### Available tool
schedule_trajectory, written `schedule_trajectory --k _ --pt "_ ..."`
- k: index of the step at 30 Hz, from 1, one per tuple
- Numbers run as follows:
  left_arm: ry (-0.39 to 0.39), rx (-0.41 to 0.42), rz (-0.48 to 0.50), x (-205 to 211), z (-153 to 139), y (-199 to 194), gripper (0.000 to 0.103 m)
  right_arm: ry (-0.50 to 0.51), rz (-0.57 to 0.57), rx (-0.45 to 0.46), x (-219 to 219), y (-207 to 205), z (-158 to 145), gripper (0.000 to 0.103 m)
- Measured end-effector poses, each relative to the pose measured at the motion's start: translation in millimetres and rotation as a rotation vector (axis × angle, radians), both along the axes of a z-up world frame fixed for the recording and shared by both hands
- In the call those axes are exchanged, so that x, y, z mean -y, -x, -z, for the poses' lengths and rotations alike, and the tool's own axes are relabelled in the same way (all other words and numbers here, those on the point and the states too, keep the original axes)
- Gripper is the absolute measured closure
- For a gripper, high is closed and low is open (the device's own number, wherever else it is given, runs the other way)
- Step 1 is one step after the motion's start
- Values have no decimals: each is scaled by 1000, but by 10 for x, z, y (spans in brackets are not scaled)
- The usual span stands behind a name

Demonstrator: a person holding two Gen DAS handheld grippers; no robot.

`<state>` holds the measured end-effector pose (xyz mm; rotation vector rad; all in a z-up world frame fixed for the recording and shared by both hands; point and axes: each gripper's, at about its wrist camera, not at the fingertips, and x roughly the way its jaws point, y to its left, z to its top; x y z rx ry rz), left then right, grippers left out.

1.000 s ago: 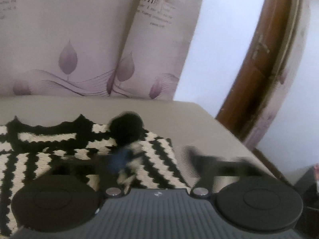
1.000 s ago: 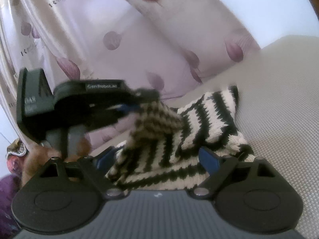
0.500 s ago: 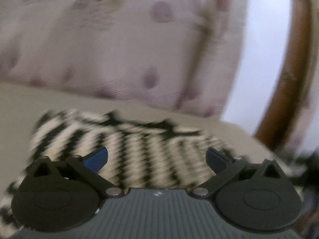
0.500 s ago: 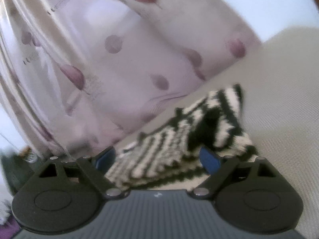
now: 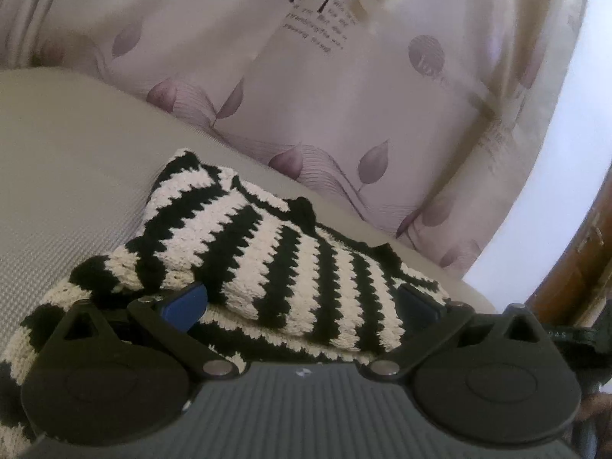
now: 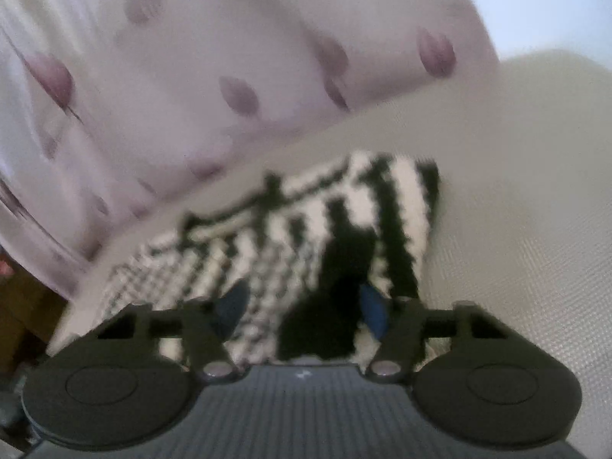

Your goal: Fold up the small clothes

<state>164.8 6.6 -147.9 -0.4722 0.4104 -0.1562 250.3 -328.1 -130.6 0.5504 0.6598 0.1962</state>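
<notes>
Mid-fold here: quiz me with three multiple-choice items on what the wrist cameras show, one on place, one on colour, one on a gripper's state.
1. Where does the knitted garment lie?
A. on the beige cushion, in front of the leaf-print curtain
B. hanging on the curtain
C. on a wooden floor

2. What colours are its stripes?
A. red and grey
B. black and cream
C. blue and yellow

3. How does the left gripper stand?
A. jaws wide apart, garment lying between the fingers, pads not pressing it
B. clamped shut on the curtain
C. shut with nothing near it

Answers:
1 A: the left wrist view shows it on the textured cushion with the curtain behind.
2 B: zigzag black and cream bands run across the knit.
3 A: the blue pads stand far apart on either side of the fabric.
</notes>
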Motion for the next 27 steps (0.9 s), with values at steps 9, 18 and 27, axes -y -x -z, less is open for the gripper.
schedule_trajectory --k 9,18,27 --pt "39 -11 -46 -55 31 21 0 50 97 344 89 152 -617 88" --pt "22 -20 -54 -24 34 11 0 -67 146 117 331 -160 244 88" --pt "14 -47 -62 -32 42 -27 0 -112 155 33 427 -159 311 84"
